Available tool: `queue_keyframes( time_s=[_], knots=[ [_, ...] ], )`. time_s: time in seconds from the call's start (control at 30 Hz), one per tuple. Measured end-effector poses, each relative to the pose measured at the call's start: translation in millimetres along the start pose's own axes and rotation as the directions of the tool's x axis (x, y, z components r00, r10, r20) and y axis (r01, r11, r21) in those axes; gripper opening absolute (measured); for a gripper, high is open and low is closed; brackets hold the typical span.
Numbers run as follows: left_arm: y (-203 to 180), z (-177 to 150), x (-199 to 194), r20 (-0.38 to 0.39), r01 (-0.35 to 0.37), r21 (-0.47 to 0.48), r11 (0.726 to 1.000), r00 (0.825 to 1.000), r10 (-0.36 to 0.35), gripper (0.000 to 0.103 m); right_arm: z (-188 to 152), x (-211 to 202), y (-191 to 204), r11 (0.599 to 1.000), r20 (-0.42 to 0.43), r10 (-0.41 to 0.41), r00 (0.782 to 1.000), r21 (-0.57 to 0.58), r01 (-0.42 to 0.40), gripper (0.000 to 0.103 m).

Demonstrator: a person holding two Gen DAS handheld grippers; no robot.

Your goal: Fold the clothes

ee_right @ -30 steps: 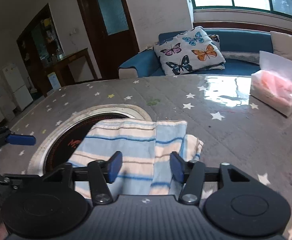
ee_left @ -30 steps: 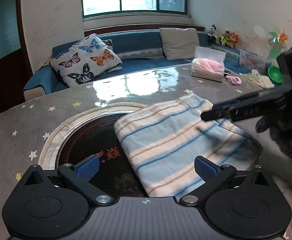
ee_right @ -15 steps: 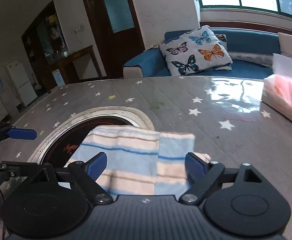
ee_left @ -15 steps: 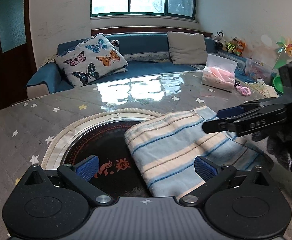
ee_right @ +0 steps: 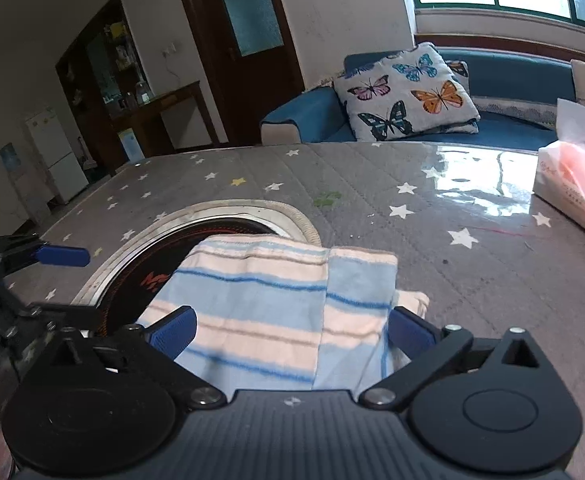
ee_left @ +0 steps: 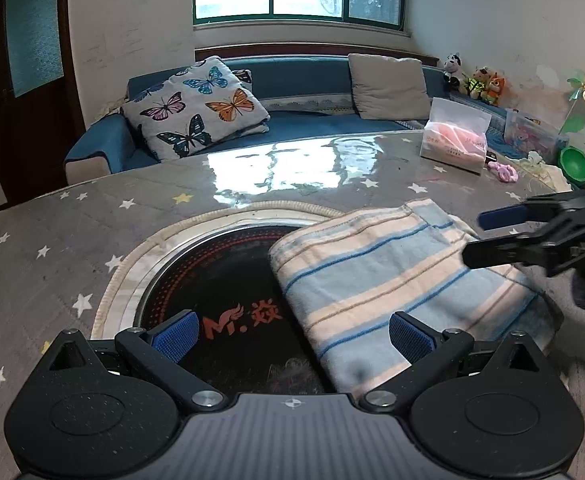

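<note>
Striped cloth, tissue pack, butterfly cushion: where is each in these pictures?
striped cloth point(ee_left: 392, 280), left wrist view, middle of its folded top layer.
tissue pack point(ee_left: 454, 142), left wrist view, its front face.
butterfly cushion point(ee_right: 408, 96), right wrist view, centre of its printed face.

One striped cloth is lying on the table (two cushions are sitting behind), plus one tissue pack.

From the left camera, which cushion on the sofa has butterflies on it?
The cushion at the sofa's left end, printed with coloured butterflies; the other cushion, further right, is plain beige.
</note>
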State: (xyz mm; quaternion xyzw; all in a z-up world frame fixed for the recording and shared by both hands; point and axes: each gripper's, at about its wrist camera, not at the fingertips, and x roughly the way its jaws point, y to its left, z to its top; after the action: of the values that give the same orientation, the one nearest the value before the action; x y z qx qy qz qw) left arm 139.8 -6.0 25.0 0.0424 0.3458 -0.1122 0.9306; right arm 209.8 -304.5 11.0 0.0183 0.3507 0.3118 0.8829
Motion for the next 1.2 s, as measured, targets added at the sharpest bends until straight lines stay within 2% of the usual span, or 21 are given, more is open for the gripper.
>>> queue_keyframes(
  time_s=[0.17, 0.3, 0.43, 0.57, 0.67, 0.77, 0.9, 1.07, 1.2],
  knots=[
    [-1, -9, -7, -0.016, -0.019, 0.016, 1.000, 1.000, 0.019, 0.103, -14, -24, 11, 1.000, 0.023, -0.006, 1.000, -0.009, 0.006, 0.103],
    [-2, -16, -11, -0.027, -0.029, 0.019, 0.999, 0.999, 0.030, 0.103, -29, -34, 24, 1.000, 0.020, 0.019, 1.000, -0.018, -0.019, 0.103],
    [-5, -22, -15, -0.037, -0.041, 0.028, 0.999, 0.998, 0.042, 0.103, -38, -42, 35, 0.999, 0.057, 0.025, 0.998, -0.029, -0.023, 0.103],
    [-7, -28, -17, -0.047, -0.043, 0.021, 0.999, 0.998, 0.044, 0.103, -44, -37, 35, 0.998, 0.025, 0.066, 0.998, 0.005, -0.066, 0.103],
    [-9, -32, -18, -0.056, -0.044, 0.024, 0.999, 0.997, 0.045, 0.103, -53, -30, 34, 0.999, -0.009, 0.053, 0.999, 0.006, -0.053, 0.103],
    [-11, -35, -20, -0.056, -0.045, 0.036, 0.998, 0.997, 0.047, 0.103, -56, -35, 38, 0.999, -0.003, 0.036, 0.999, -0.019, -0.037, 0.103],
    [-13, -37, -23, -0.056, -0.039, 0.032, 0.999, 0.998, 0.041, 0.103, -54, -51, 47, 0.996, 0.023, 0.081, 0.996, -0.040, -0.081, 0.103],
    [-17, -38, -22, -0.058, -0.031, 0.034, 0.999, 0.998, 0.033, 0.103, -67, -48, 55, 0.993, -0.023, 0.085, 0.996, -0.079, -0.087, 0.103],
    [-24, -39, -21, -0.063, -0.025, 0.060, 0.998, 0.998, 0.028, 0.103, -72, -53, 58, 0.993, -0.019, 0.088, 0.996, -0.075, -0.089, 0.103]
  ],
)
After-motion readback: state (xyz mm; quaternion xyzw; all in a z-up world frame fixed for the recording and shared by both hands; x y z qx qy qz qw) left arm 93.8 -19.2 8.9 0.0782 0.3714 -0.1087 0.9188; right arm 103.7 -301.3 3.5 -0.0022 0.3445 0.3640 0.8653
